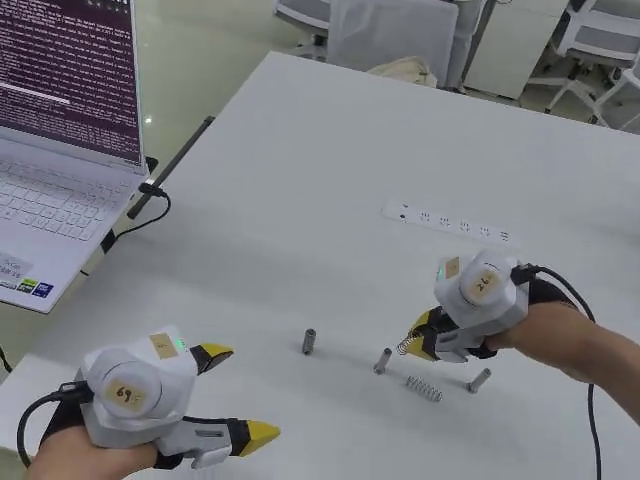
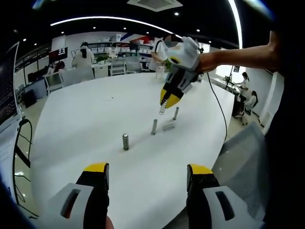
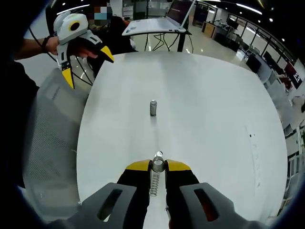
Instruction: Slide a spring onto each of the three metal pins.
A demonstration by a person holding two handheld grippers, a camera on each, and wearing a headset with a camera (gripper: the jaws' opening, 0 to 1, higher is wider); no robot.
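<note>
Right gripper [image 1: 417, 340] is pinched on a spring [image 3: 154, 181], hovering right by the middle pin [image 1: 383, 361]. Left gripper [image 1: 238, 392] is spread wide, holding nothing. Come in crooked and I'd bet the coil snags the tip (or tips that pin over) and pings across the desk [image 1: 300, 200].

Three metal pins [image 1: 309, 341] [image 1: 383, 361] [image 1: 479, 380] are counted. Two loose springs [image 1: 405, 346] [image 1: 424, 388] are counted; the leftmost pin looks ribbed, so a third may be fitted there. Two grippers are counted, the left gripper [image 1: 240, 392] and the right gripper [image 1: 418, 342]. One laptop [image 1: 60, 150] and one power strip [image 1: 455, 225] are counted.
</note>
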